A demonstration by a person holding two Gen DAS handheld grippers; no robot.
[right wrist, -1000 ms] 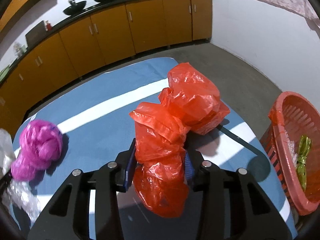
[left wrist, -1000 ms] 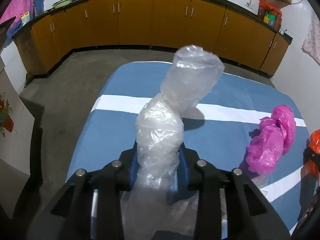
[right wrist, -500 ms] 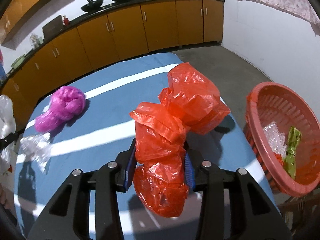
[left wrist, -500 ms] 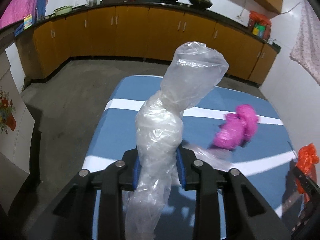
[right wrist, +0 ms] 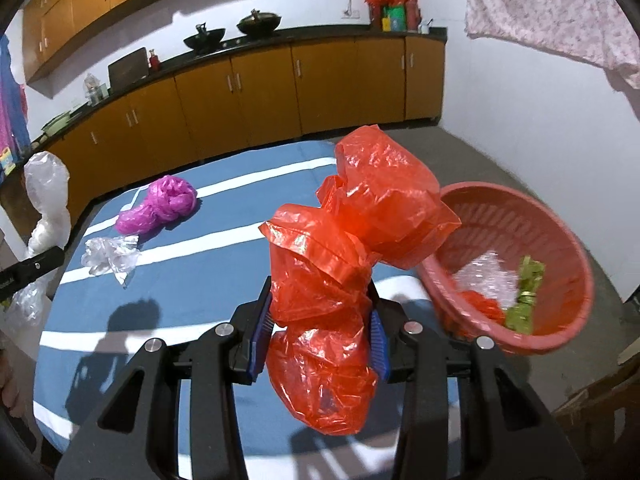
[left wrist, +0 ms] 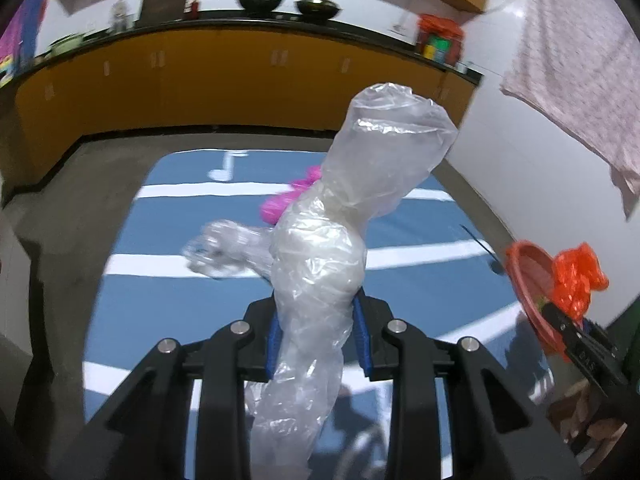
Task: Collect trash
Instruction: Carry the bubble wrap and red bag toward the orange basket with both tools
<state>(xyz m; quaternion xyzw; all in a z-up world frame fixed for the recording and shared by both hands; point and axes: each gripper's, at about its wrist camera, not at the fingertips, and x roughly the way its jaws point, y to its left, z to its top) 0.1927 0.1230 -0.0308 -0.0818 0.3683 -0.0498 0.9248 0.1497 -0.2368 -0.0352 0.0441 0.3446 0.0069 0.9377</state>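
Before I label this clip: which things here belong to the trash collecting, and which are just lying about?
Part of the job:
clear plastic bag in left gripper
orange plastic bag in right gripper
red plastic basket
pink crumpled bag
small clear wrapper

Lying about:
black woks
hanging floral cloth

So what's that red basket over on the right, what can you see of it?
The red basket is a round, bowl-shaped plastic one with slotted walls, sitting tilted just off the far right edge of the blue striped table. Inside lie crumpled clear plastic, a green-gold wrapper and a scrap of red plastic. The orange bag clamped in the right gripper overlaps its near rim.
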